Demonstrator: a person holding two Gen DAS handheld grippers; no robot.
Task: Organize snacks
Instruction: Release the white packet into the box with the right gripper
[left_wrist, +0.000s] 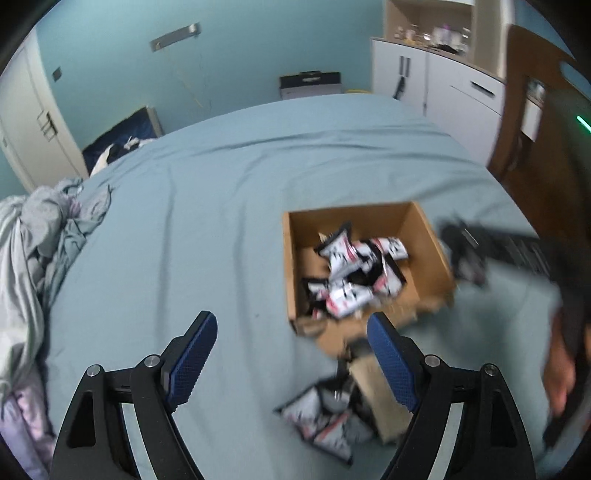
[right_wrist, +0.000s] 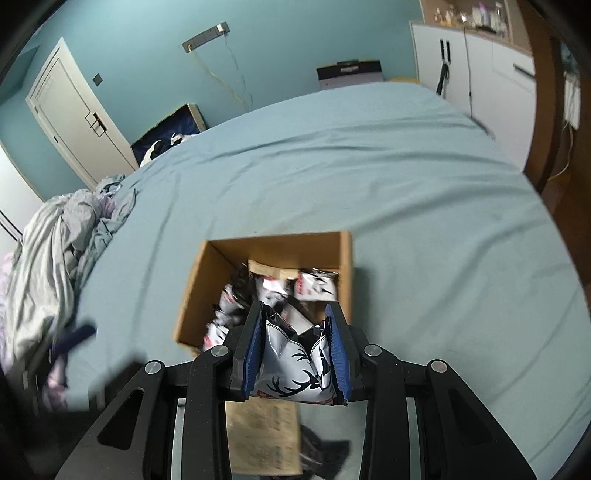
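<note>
An open cardboard box (left_wrist: 424, 243) sits on the blue bed with several white, black and red snack packets (left_wrist: 351, 273) piled inside. More packets (left_wrist: 325, 424) lie on the sheet beside the box's folded-out flap (left_wrist: 373, 391). My left gripper (left_wrist: 291, 319) is open and empty, hovering over the sheet just left of the box's near corner. In the right wrist view, my right gripper (right_wrist: 295, 308) is shut on a white packet with black antler print (right_wrist: 291, 358), held above the near edge of the box (right_wrist: 199, 288). The left gripper (right_wrist: 74, 336) appears there as a blur at the left.
Crumpled grey bedding (left_wrist: 33, 243) is heaped at the bed's left edge. The blue sheet (right_wrist: 424, 206) stretches wide behind and right of the box. A white door (right_wrist: 74, 110), white cabinets (left_wrist: 443, 85) and a wooden door (left_wrist: 528, 122) line the room.
</note>
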